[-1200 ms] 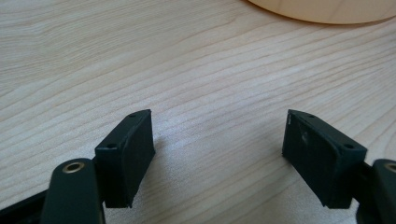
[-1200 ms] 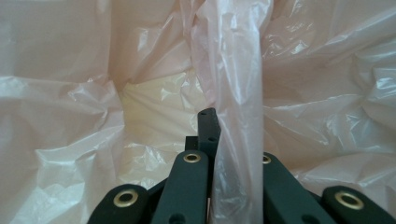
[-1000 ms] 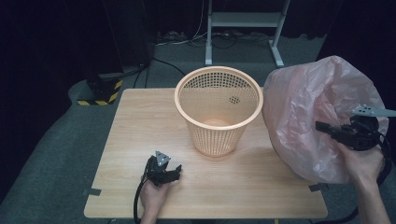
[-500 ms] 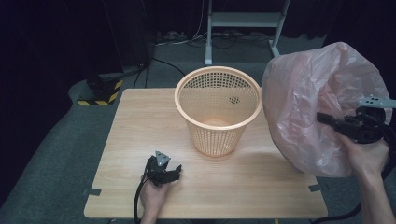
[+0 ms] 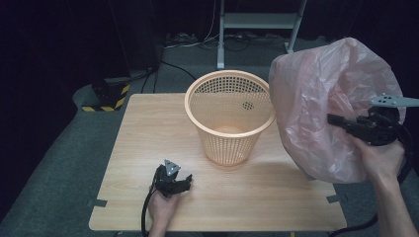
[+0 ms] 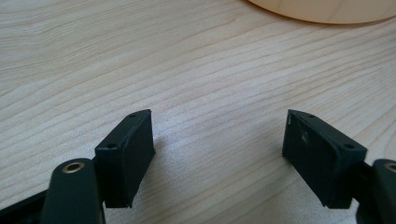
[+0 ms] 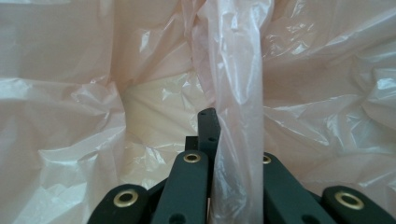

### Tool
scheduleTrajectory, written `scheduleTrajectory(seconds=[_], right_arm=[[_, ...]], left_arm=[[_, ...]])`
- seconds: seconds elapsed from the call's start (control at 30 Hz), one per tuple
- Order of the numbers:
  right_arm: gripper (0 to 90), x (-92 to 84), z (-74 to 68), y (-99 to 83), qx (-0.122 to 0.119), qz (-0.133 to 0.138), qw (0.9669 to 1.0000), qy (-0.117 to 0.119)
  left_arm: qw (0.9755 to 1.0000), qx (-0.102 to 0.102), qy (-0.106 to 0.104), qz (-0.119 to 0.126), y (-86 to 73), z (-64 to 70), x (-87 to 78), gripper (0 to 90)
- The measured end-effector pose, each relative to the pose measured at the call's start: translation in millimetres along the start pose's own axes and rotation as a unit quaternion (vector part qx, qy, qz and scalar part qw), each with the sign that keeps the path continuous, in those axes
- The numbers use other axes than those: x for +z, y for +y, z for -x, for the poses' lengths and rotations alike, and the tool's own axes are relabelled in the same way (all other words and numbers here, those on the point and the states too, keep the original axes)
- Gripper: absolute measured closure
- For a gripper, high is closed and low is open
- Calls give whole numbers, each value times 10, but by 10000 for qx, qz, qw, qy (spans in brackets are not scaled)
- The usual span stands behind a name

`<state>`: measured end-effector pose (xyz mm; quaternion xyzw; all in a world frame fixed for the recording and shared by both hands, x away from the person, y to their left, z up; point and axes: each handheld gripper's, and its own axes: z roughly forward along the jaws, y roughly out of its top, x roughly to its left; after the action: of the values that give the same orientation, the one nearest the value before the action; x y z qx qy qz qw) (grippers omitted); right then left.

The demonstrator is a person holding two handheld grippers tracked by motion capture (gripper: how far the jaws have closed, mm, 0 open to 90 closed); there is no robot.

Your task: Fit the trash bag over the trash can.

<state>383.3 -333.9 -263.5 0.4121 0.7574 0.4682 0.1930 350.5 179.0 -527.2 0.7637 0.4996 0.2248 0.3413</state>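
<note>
A thin pink plastic bag [image 5: 326,98] billows in the air at the right of the table, lifted above its edge. My right gripper [image 5: 336,120] is shut on a fold of the bag [image 7: 236,116], which runs up between its jaws. An orange perforated basket [image 5: 230,116] stands upright in the middle of the wooden table [image 5: 148,128], just left of the bag. My left gripper [image 5: 179,183] rests on the table near the front edge, held by a hand, and stands open [image 6: 217,154] with bare wood between its jaws.
A metal stand [image 5: 257,22] and cables lie on the grey floor behind the table. A yellow-and-black striped block [image 5: 106,101] sits at the back left. The basket's base [image 6: 327,9] shows ahead of the left gripper.
The right gripper has raised the bag higher and a little toward the basket. The left gripper has stayed in place.
</note>
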Motion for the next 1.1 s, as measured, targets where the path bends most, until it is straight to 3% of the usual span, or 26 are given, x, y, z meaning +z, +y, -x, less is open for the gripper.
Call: scheduleTrajectory(seconds=[0.57,1.1], right_arm=[[895,134,-172,164,-150,74,9992,375],[895,346,-409,393,-389,-58,9969,685]], left_arm=[[10000,-20,7,7,0,0,2,248],[10000,-14,5,4,0,-1,2,248]])
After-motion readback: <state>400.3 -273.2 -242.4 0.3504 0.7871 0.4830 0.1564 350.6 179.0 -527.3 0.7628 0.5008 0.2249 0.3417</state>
